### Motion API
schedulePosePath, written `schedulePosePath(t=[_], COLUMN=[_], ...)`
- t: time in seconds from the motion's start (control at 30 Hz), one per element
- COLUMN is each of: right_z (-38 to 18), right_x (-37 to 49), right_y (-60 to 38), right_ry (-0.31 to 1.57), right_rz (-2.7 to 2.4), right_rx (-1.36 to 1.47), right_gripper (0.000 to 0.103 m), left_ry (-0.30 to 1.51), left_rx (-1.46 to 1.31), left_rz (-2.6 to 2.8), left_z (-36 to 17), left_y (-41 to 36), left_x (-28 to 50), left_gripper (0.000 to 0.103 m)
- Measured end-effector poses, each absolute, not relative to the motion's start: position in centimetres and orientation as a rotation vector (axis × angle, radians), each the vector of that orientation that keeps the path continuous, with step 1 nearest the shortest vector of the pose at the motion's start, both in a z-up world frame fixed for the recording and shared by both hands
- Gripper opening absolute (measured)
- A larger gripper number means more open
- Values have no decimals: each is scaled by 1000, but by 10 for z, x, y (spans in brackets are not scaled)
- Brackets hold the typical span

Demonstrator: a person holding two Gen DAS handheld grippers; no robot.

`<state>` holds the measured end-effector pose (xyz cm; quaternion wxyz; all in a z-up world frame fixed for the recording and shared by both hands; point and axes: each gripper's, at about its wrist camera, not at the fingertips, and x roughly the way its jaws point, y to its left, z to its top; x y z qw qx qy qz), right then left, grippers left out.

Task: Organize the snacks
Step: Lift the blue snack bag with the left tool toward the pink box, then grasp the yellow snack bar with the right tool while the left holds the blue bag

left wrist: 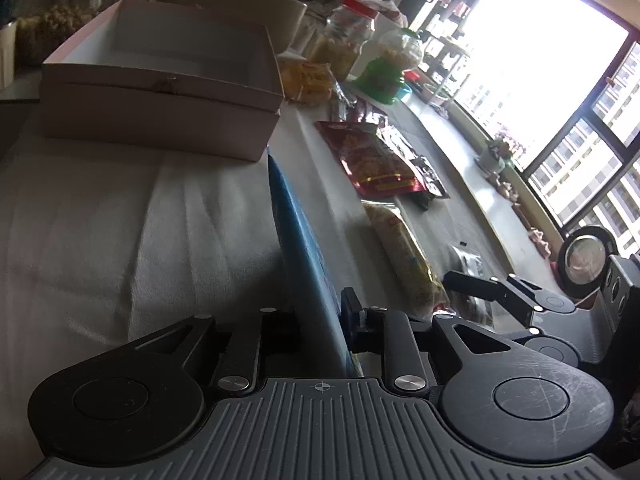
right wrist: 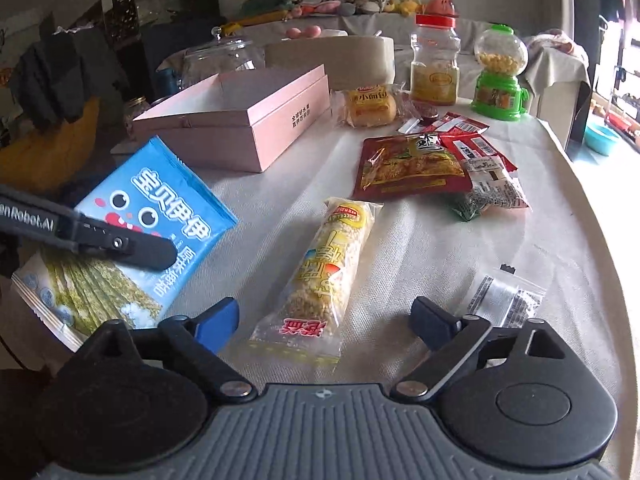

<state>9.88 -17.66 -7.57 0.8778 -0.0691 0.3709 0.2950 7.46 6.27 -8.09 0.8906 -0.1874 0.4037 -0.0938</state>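
**Fingers astride the rice bar, blue packet held edge-on toward the box**

The fingers of the right gripper (right wrist: 324, 318) stand wide apart over the surface (right wrist: 420, 240), pressing on nothing. Between them lies the near end of the puffed-rice bar (right wrist: 324, 268) in its clear wrapper. Its long axis runs away from the fingers, almost in line with the direction they point and leaning a little to the right at the far end. The jaws therefore already stand across the bar's narrow width. In my judgement a short drop and a squeeze would take it without any turn of the wrist.

The left gripper (left wrist: 320, 312) has its fingers clamped on the blue seaweed packet (left wrist: 304, 248), which its own camera sees edge-on, standing upright between the pads. The right wrist view shows the same packet held clear of the surface, printed face toward the camera. The open pink box (right wrist: 240, 120) lies beyond the packet and a little to its left in the left wrist view. The packet's far corner points toward the box's near corner.

Of the two hands, the left is nearer the box and the right nearer the bar. The red noodle packet (right wrist: 412, 168) and the small clear sachet (right wrist: 504, 300) lie well apart from either gripper.
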Motion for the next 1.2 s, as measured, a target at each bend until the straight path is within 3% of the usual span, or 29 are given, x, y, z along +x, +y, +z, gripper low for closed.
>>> schedulePosePath(t=[0.1, 0.27, 0.5, 0.83, 1.03, 1.13, 1.2], right_z=[-76, -74, -82, -79, -65, -69, -65], right_x=[102, 106, 87, 90, 112, 128, 125], right_y=[-181, -189, -164, -168, -155, -144, -141], right_ry=[789, 808, 745, 740, 727, 789, 782], right_rz=[625, 635, 603, 596, 570, 533, 528], right_rx=[-87, -14, -244, -202, -156, -189, -226], right_gripper=[103, 103, 103, 102, 90, 55, 42], left_ry=[844, 840, 827, 823, 825, 827, 828], left_rx=[-373, -404, -452, -426, -407, -393, -382], left_rz=[-185, -205, -210, -181, -162, -143, -124], left_z=[-87, -92, -98, -96, -94, -91, -88], left_y=[60, 63, 68, 58, 54, 53, 53], left_x=[77, 74, 72, 65, 63, 60, 56], left_gripper=[29, 27, 26, 24, 24, 24, 23])
